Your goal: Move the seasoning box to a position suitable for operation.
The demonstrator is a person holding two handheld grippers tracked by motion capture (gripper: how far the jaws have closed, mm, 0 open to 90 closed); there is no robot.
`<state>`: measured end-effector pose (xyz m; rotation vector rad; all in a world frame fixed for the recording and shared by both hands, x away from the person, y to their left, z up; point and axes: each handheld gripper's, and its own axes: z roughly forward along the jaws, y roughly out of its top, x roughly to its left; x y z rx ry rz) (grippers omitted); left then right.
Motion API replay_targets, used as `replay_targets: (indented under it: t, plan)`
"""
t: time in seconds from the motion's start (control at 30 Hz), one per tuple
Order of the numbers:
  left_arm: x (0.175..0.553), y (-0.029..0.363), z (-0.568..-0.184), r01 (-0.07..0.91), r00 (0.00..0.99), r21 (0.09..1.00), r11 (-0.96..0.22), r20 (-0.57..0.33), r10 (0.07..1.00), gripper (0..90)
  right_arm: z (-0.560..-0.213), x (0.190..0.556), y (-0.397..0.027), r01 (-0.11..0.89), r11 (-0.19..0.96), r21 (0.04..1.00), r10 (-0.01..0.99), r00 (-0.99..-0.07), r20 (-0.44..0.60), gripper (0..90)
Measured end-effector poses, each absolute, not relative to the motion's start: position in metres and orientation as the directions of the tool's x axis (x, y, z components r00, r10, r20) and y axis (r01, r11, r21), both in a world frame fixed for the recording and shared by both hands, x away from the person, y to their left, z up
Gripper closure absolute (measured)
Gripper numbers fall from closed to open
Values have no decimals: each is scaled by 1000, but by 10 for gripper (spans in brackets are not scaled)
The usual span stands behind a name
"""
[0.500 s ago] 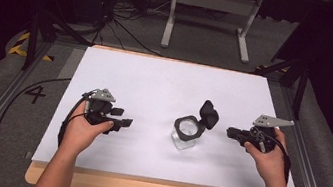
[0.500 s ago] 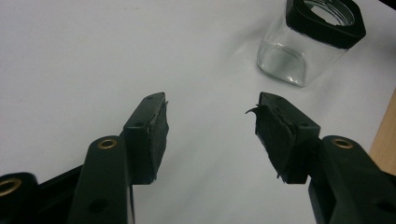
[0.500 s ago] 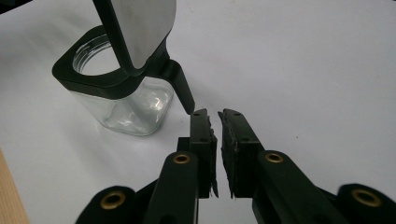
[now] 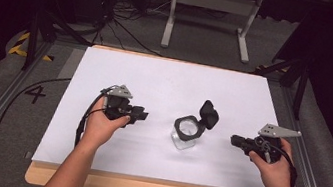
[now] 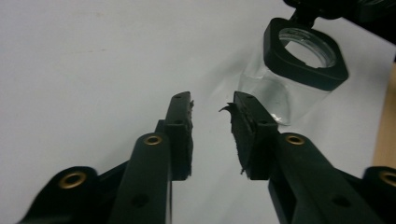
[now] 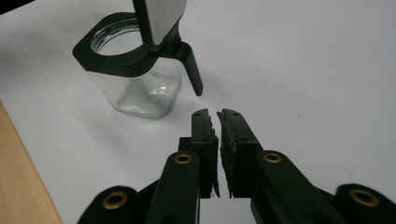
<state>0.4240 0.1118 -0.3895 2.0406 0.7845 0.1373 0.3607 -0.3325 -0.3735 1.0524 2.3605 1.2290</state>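
1. While the clear glass jar [image 4: 185, 136] stands upright near the middle of the white table sheet [image 4: 166, 81], just toward your side of centre, its black collar is uncovered and the hinged black lid [image 4: 208, 114] is tipped up and back at the jar's 1 o'clock.
2. The jar looks empty, and neither gripper touches it.
3. Your left gripper [image 4: 140, 115] hovers at the jar's 9 o'clock, near but apart, pointing at it; in the left gripper view its pads [image 5: 184, 135] stand spread with a clear gap and nothing between them.
4. Your right gripper [image 4: 237, 140] sits at the jar's 3 o'clock, also apart; in the right gripper view its fingertips [image 6: 205, 140] are nearly pressed together, a thin slit left, pinching nothing.
5. Judging by this, you are in the approach step, with the jar not yet gripped.
6. The next move likely calls for the left jaws to widen and steady the glass body, while the right tips reach the lid to swing it down.
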Motion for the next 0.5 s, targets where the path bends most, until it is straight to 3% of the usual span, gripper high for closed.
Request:
replay_targets:
  t: [0.23,0.5]
  plan:
    - [442,75,-397,416,851,776,-474,-150,503,842,-374,351,-339,471,391,791,720,-692,56,846]
    - [455,40,-412,349,893,784,-513,-112,437,841,-376,340,-349,484,377,790,739,-671,58,846]
